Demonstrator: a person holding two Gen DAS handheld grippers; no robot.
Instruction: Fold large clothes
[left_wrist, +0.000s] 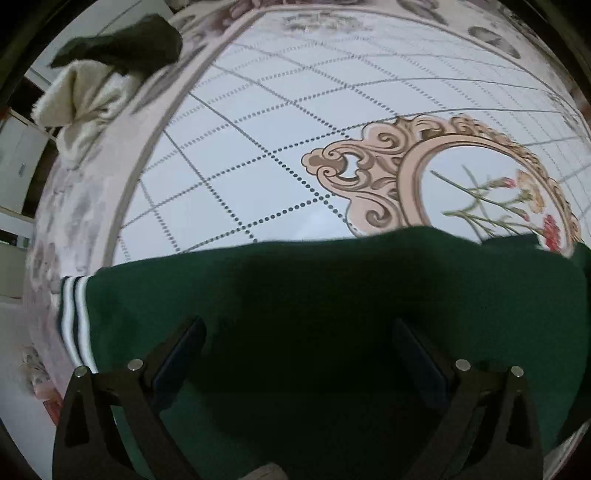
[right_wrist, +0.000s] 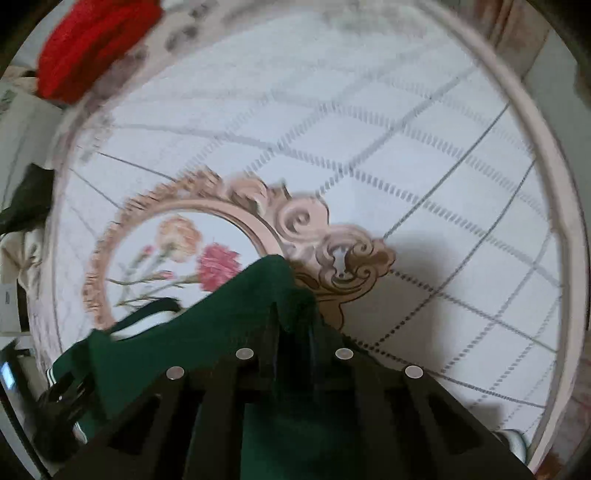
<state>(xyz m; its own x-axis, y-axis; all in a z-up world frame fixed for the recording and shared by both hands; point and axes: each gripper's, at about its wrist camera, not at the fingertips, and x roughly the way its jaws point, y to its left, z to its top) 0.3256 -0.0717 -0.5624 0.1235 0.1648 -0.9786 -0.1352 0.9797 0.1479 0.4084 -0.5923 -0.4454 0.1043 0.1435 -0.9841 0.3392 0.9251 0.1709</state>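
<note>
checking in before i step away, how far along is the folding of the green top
Early. Done: the green garment lies spread on the patterned cloth. In hand: the right gripper is shut on a bunched edge; the left gripper hangs open above it. Left: no finished fold shows yet.

Right wrist view motion-blurred; green garment (right_wrist: 207, 332) hides fingers' (right_wrist: 271, 332) tips.

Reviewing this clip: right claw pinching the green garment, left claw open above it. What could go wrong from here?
1. The right claw is shut on only a small raised fold of the green garment; it may slip out when pulled.
2. The left claw is open over the flat cloth, so a lift now would be one-sided and could bunch the garment.
3. The striped cuff lies near the edge of the floral tablecloth; dragging could pull it off.
</note>
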